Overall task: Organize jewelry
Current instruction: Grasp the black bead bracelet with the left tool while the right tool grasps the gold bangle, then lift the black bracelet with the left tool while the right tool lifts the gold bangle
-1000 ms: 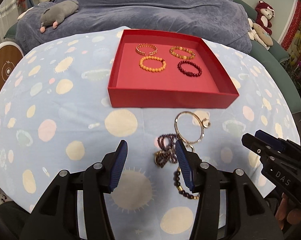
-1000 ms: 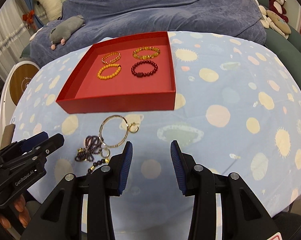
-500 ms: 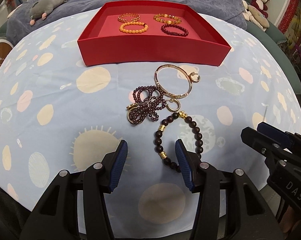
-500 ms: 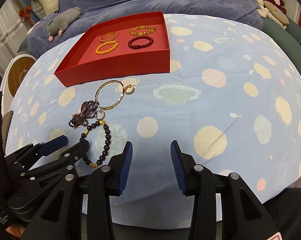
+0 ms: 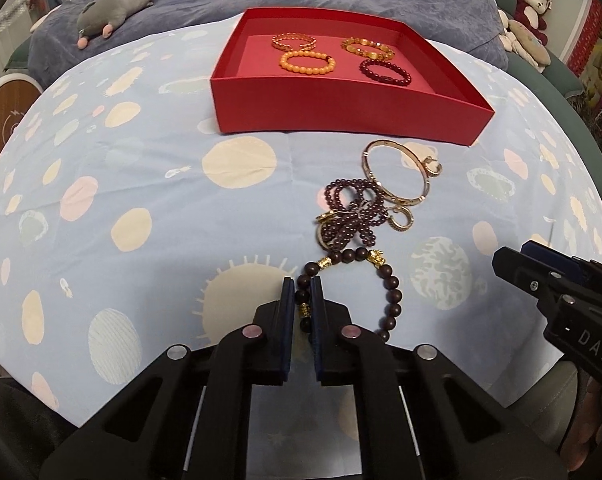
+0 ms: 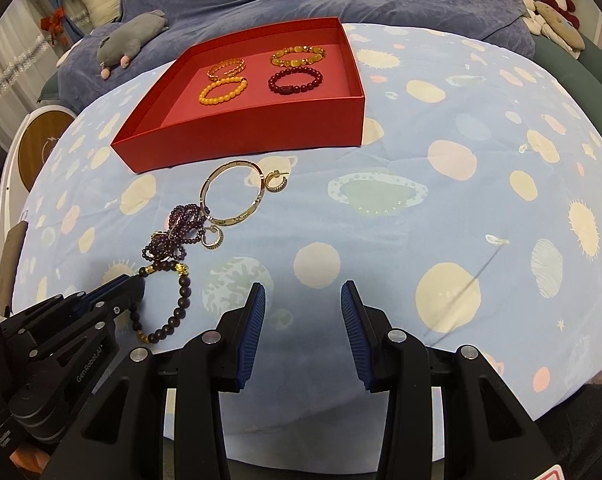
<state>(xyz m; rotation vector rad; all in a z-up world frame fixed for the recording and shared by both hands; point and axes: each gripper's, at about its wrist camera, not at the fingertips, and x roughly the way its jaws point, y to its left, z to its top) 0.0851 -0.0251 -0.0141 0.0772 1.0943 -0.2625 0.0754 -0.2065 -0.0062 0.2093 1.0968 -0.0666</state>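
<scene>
Four bracelets already lie in the red box (image 5: 353,108). Left on the bench (image 5: 141,184): one purple bead strand (image 5: 351,216), one gold bangle (image 5: 401,172), two small hoop earrings. Left gripper (image 5: 302,304) pinches the dark bead bracelet (image 5: 393,292). Right gripper (image 6: 303,316) is spread wide, holding nothing.

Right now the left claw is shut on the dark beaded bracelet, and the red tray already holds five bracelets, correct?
Not quite: the red tray holds four bracelets, as the right wrist view shows. The left claw is indeed shut on the dark beaded bracelet.
</scene>
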